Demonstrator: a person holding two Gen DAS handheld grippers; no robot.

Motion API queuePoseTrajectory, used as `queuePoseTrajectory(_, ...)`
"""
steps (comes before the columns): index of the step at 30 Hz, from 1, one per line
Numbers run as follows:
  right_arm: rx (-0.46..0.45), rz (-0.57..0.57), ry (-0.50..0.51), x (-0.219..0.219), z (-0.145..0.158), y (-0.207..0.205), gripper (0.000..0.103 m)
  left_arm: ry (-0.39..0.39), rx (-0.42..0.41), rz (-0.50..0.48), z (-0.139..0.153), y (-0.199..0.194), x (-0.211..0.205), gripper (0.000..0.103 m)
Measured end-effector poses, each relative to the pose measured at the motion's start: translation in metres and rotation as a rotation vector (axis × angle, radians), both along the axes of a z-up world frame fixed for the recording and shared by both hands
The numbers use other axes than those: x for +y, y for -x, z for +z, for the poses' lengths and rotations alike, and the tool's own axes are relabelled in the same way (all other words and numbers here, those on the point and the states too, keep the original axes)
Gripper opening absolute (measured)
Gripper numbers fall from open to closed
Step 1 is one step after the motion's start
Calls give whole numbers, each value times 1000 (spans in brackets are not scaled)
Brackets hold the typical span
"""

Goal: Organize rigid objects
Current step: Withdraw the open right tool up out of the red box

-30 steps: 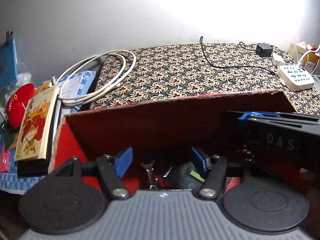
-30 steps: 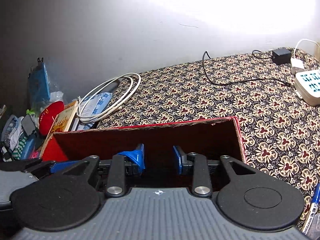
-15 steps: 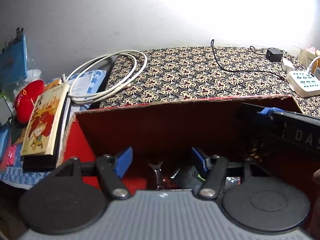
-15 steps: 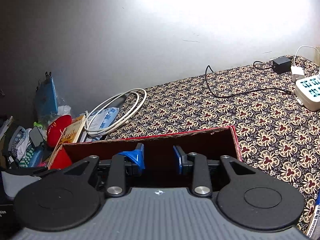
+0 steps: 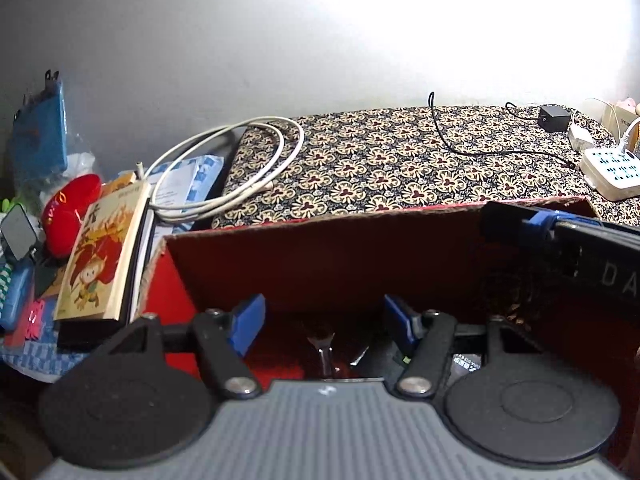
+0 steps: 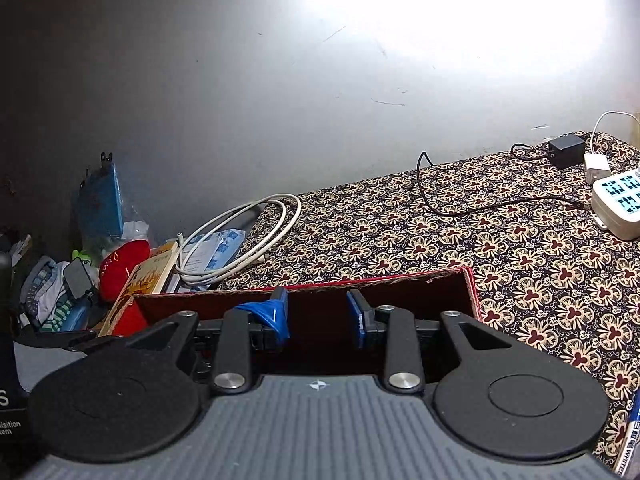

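Where red box (image 5: 320, 256) sits, coiled white cable (image 5: 240, 168), book (image 5: 104, 256) crowd beside.

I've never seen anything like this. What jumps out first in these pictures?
The red cardboard box, open-topped, right under both tools, with a small wrench inside. Behind it spreads a flower-patterned cloth, a coiled white cable at its left edge and a white power strip far right.

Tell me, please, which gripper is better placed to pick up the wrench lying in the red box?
Left. The left gripper is open directly above the wrench in the red box; the right gripper sees only the box's rim.
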State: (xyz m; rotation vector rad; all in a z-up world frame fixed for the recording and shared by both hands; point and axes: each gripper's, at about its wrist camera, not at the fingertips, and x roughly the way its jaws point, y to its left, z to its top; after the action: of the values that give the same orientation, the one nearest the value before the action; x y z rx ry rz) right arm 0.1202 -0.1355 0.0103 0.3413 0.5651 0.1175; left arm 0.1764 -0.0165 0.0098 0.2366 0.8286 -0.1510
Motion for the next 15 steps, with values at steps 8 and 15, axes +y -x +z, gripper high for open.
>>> queuePoseTrajectory(8, -32, 21, 29, 4, 13, 18, 15, -21, -41, 4, 6, 8, 0, 67)
queuePoseTrajectory(15, -2, 37, 6, 6, 17, 39, 16, -17, -58, 6, 19, 26, 3, 70)
